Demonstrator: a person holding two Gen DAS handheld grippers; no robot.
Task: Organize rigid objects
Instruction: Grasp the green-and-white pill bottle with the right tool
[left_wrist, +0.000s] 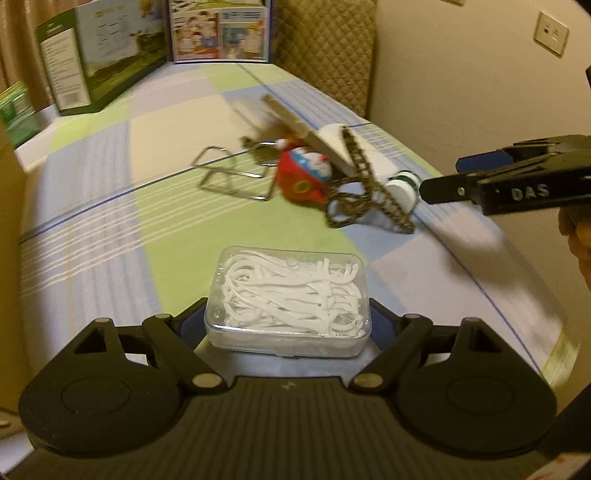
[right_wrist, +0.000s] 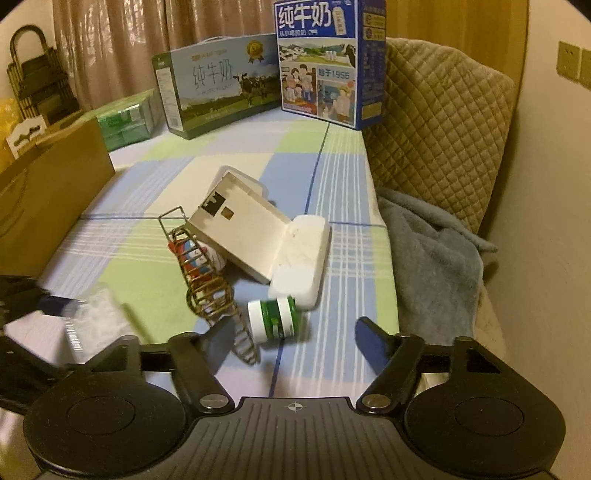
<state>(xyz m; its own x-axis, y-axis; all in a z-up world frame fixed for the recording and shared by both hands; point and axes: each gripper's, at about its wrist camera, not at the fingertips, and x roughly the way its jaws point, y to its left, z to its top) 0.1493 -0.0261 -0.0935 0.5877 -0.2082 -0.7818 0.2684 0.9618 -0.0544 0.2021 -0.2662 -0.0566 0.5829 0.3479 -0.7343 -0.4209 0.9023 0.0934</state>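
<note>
A clear plastic box (left_wrist: 287, 301) of white floss picks lies flat; beyond it, piled together: an open beige case (right_wrist: 255, 236), red toy (left_wrist: 304, 173), wire rack (right_wrist: 212, 284), green-and-white jar (right_wrist: 273, 319).

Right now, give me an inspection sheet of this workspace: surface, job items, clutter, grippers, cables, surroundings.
Surface: checked green, blue and white cloth, flat.
Job's things: clear plastic box of white floss picks; small green-and-white jar on its side; open beige hinged case; red round toy figure; gold wire rack, tipped; all but the floss box are piled together.
Clutter: brown cardboard box at the left edge.
Grippers: left gripper straddles the floss box, contact unclear; right gripper open, just short of the jar.
Cables: nothing seen.
Surroundings: two milk cartons, green packs, quilted cushion, grey blanket, curtain.
</note>
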